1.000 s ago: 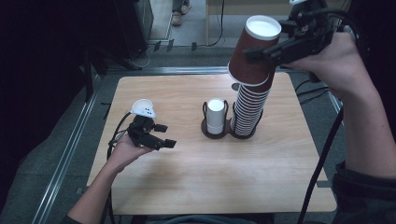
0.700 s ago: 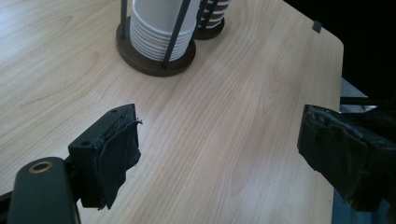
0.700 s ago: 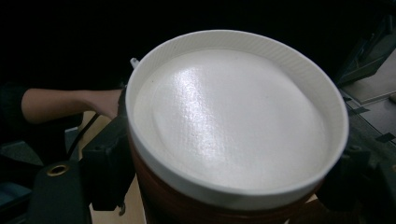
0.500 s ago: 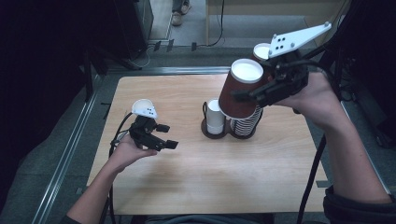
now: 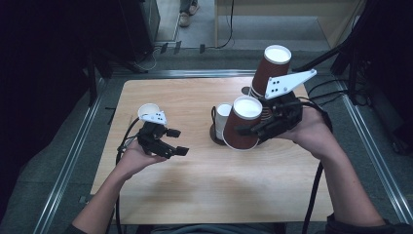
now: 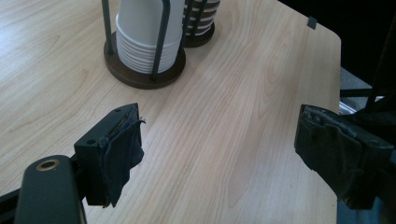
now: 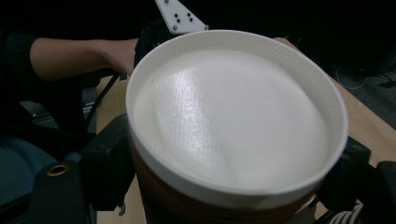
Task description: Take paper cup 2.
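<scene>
Brown cup, high view: the right gripper (image 5: 253, 130) pinches an upside-down brown paper cup (image 5: 242, 124) by its side wall, white base turned up toward the camera, its rim low over the table (image 5: 204, 195).
Behind that gripper, high view: a tall stack of brown cups (image 5: 269, 69) leans just past the grey plate on the gripper's top; a shorter stack of white cups (image 5: 223, 117) in a dark wire holder stands right beside the held cup, on its far left.
Left gripper, high view: the left gripper (image 5: 171, 141) rests in the person's left hand (image 5: 134, 158), well apart from the cups, its jaws pointing toward them.
Jaws, left gripper view: both padded jaws are spread wide with bare wood between them; they have just been closing a little, with nothing between them.
Ahead of the jaws, left gripper view: the white cups (image 6: 140, 37) sit in their round holder (image 6: 140, 74), with the striped foot of the brown stack (image 6: 201, 21) just behind.
Cup, right gripper view: the white base of the brown paper cup (image 7: 233, 116) sits squarely between the two black jaws, which press on its brown wall from either side.
Beyond the cup, right gripper view: the person's other forearm (image 7: 79, 56) lies farther off.
</scene>
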Available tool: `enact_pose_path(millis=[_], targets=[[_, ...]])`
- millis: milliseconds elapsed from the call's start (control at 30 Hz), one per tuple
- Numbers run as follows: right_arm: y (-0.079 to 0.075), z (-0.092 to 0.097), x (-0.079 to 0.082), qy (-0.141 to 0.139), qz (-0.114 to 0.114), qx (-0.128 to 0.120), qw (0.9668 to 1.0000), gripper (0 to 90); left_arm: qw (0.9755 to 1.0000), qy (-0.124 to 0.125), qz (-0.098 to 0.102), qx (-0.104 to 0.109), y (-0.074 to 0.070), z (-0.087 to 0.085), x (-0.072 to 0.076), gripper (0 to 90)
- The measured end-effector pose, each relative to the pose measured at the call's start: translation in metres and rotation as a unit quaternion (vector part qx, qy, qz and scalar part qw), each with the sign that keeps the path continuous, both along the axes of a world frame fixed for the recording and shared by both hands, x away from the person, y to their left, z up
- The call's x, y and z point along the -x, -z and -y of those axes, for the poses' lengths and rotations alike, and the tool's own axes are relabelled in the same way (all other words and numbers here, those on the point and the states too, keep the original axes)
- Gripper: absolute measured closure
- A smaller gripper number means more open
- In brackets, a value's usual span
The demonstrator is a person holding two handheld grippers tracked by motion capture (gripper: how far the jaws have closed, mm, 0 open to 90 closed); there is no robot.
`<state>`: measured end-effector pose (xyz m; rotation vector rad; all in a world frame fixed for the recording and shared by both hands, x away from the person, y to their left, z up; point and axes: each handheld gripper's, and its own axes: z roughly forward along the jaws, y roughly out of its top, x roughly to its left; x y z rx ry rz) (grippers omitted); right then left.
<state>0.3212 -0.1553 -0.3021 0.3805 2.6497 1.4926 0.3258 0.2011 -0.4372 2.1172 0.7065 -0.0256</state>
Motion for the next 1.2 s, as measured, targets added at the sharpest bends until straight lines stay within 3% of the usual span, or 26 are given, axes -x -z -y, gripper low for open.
enact_pose_path(millis=[167,500,600,967,1200], targets=[[0.025,-0.001,0.001,-0.003,-0.010,-0.006,0.9999,20.6,1.0000,0.003,0.005,-0.005,0.001,0.002,0.001,14.8],[0.077,-0.002,0.000,0.003,-0.028,0.010,0.9996,20.6,0.9995,0.014,0.025,-0.013,0.006,0.007,0.003,14.9],[0.091,-0.002,0.001,0.006,-0.037,0.008,0.9993,20.6,0.9995,0.018,0.022,-0.016,0.007,0.010,0.004,14.9],[0.125,-0.008,0.002,0.008,-0.047,0.013,0.9988,20.6,0.9996,0.028,-0.002,0.000,0.013,0.016,0.003,12.6],[0.141,-0.014,0.003,0.005,-0.043,0.014,0.9990,20.6,0.9990,0.043,-0.004,-0.013,0.021,0.023,0.006,9.8]])
